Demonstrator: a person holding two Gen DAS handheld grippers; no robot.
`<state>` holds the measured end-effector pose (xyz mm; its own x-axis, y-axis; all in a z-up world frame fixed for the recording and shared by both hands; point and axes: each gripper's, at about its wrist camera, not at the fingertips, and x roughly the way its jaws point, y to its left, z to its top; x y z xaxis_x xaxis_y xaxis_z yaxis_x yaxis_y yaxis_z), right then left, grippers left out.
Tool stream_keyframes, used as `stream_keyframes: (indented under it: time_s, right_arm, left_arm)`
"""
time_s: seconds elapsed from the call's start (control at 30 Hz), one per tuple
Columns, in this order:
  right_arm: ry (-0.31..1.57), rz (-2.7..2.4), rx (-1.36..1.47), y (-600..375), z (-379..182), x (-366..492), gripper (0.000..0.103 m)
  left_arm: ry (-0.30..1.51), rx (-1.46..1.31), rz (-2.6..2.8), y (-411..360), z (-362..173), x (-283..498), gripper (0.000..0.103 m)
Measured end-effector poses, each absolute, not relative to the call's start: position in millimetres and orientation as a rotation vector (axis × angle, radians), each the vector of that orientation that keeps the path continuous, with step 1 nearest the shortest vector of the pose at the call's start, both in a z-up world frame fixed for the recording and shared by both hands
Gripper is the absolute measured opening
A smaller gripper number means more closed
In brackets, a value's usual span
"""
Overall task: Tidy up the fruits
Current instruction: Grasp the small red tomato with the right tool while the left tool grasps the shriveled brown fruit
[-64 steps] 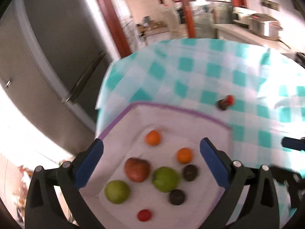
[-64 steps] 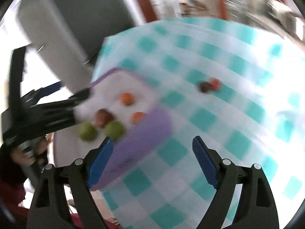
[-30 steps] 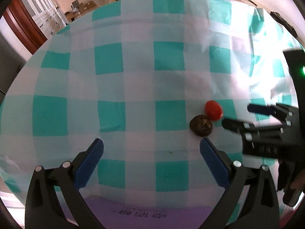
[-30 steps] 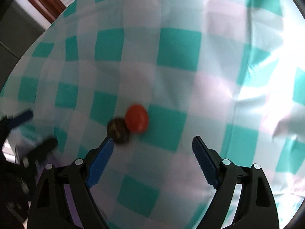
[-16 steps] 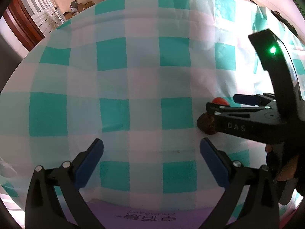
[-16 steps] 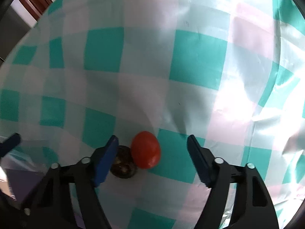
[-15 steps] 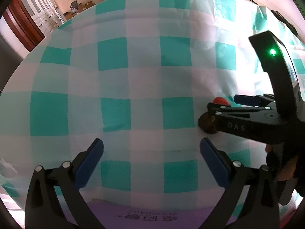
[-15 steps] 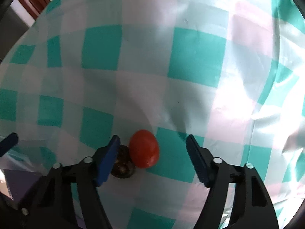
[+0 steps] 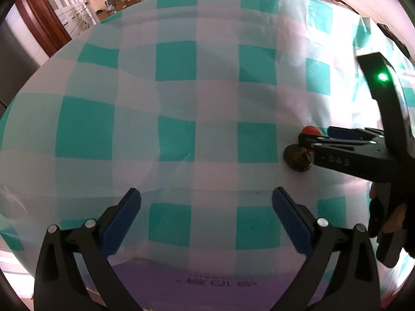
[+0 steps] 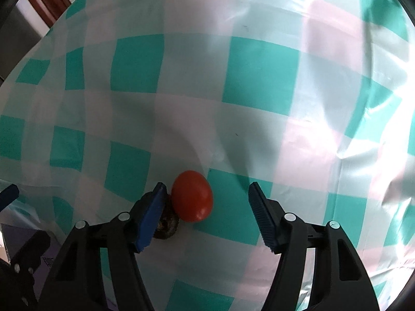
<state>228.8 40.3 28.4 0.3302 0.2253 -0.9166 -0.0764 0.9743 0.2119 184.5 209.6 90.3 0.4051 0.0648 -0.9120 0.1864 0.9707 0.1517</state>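
Observation:
A small red tomato (image 10: 192, 199) lies on the green-and-white checked tablecloth (image 10: 197, 77), touching a dark brown wrinkled fruit (image 10: 166, 224) on its left. My right gripper (image 10: 207, 207) is open and straddles the tomato; its left finger stands between the two fruits, partly hiding the brown one. In the left wrist view the brown fruit (image 9: 297, 157) and the tomato's top (image 9: 311, 130) show at the right, with the right gripper (image 9: 316, 136) over them. My left gripper (image 9: 206, 216) is open and empty, above the cloth.
The purple rim of the fruit tray (image 9: 220, 285) lies just under my left gripper, at the table's near edge; it also shows in the right wrist view (image 10: 49, 256). A grey fridge (image 9: 15, 51) and kitchen counters stand beyond the table.
My right gripper has come down over the tomato and narrowed its jaws around it. My left gripper has swung off the tray to face the cloth and then held still.

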Motion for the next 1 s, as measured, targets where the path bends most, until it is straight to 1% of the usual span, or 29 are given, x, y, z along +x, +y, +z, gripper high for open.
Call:
stream_keyframes:
  time_s: [0.03,0.07,0.13,0.17,0.27,0.33,0.47,0.6,0.67,0.83,0.9,0.93,1.0]
  right_arm:
    - [1.235,0.212,0.164,40,27,231,0.054]
    - [1.253,0.232,0.2,37,26,235,0.044]
    - [1.271,0.258,0.239,33,28,245,0.033]
    - [1.275,0.269,0.259,30,29,245,0.032]
    - [1.252,0.262,0.355,6,35,237,0.032]
    - [1.228,0.229,0.371,-11,39,230,0.032]
    - [1.208,0.123,0.228,-32,39,216,0.032]
    - [1.189,0.144,0.109,-30,32,210,0.032]
    - [1.181,0.152,0.032,-18,31,207,0.038]
    - [1.158,0.184,-0.007,-14,26,206,0.038]
    - [1.151,0.194,0.003,-16,25,208,0.034]
    - [1.15,0.201,0.01,-23,23,207,0.031]
    - [1.139,0.203,0.033,-37,23,191,0.031]
  left_arm:
    - [1.147,0.256,-0.085,207,93,186,0.101]
    - [1.143,0.263,-0.089,204,96,186,0.101]
    - [1.132,0.289,-0.104,196,101,189,0.101]
    - [1.126,0.31,-0.113,192,103,192,0.101]
    - [1.122,0.365,-0.142,180,107,203,0.101]
    - [1.127,0.399,-0.158,172,106,209,0.101]
    - [1.172,0.509,-0.216,148,93,224,0.101]
    - [1.242,0.613,-0.303,126,69,230,0.101]
    - [1.282,0.653,-0.343,116,58,232,0.101]
    - [1.32,0.69,-0.421,110,45,240,0.101]
    - [1.346,0.665,-0.448,114,41,247,0.101]
    - [1.354,0.654,-0.465,115,39,249,0.1]
    - [1.382,0.617,-0.505,116,34,253,0.093]
